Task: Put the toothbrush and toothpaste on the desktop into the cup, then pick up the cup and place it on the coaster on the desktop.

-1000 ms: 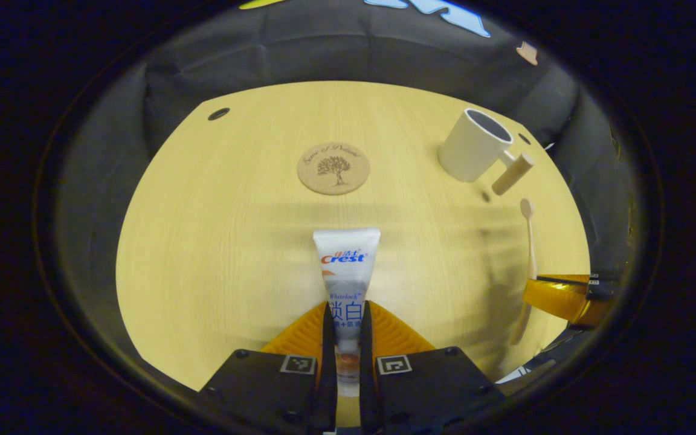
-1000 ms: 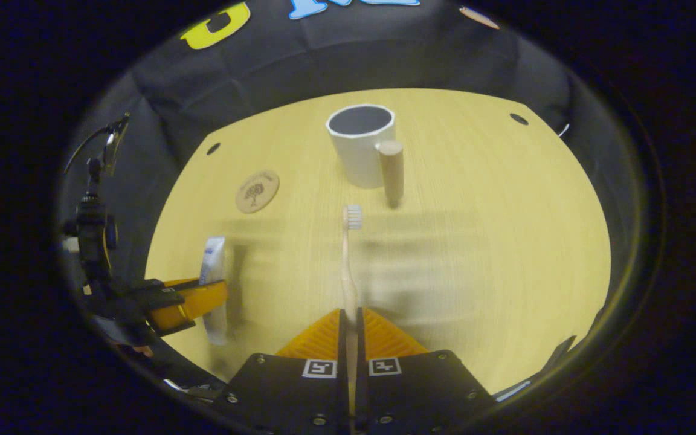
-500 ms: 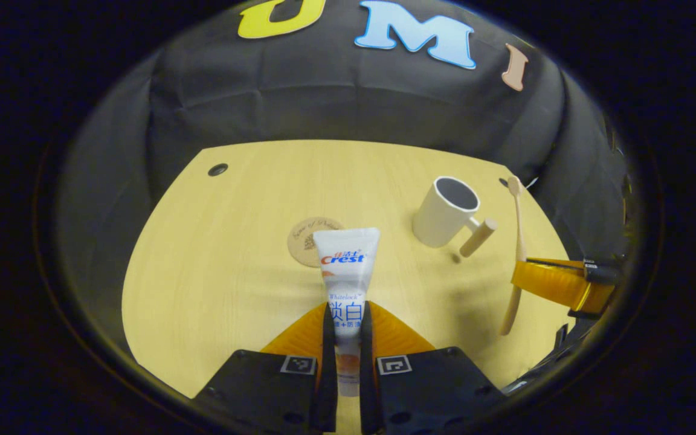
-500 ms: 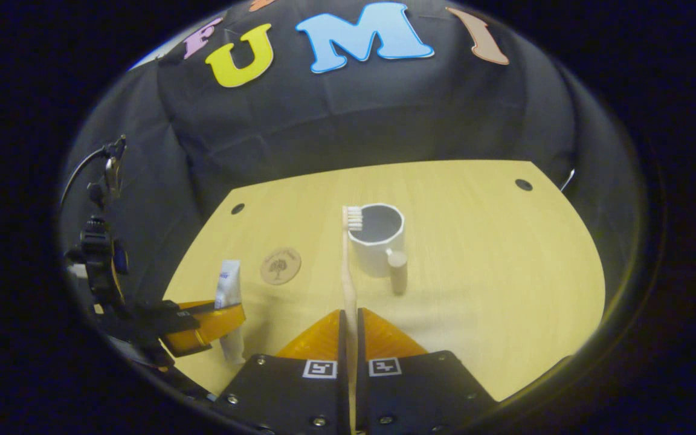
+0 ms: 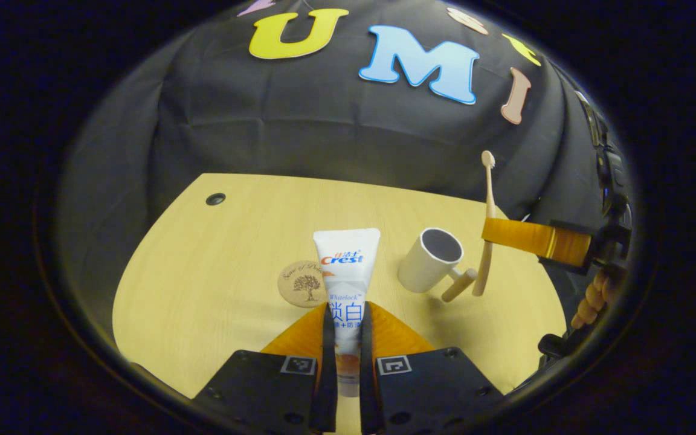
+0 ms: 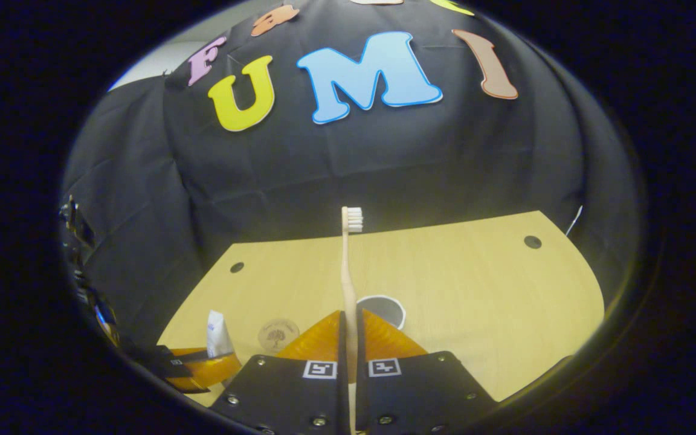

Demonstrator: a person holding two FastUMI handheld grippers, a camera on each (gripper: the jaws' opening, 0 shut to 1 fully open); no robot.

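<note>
Your left tool is clamped on the toothpaste, both fingers pressing the tube near its cap end, with the flat crimped end pointing away from you above the surface. Just past the tube lies the coaster, flat on the surface, partly hidden behind the tube's edge. To its right stands the cup, white, upright and open, its wooden handle angled toward you.

Your right tool is closed tight on the toothbrush, gripping the lower handle, the bristle head up and clear of the surface. In the left gripper view that brush hangs upright beside the cup's handle, its lower end near the handle, and your fingers show below the right tool. In the right gripper view the cup's rim peeks out just beyond the orange fingers, with the coaster to its left.
</note>
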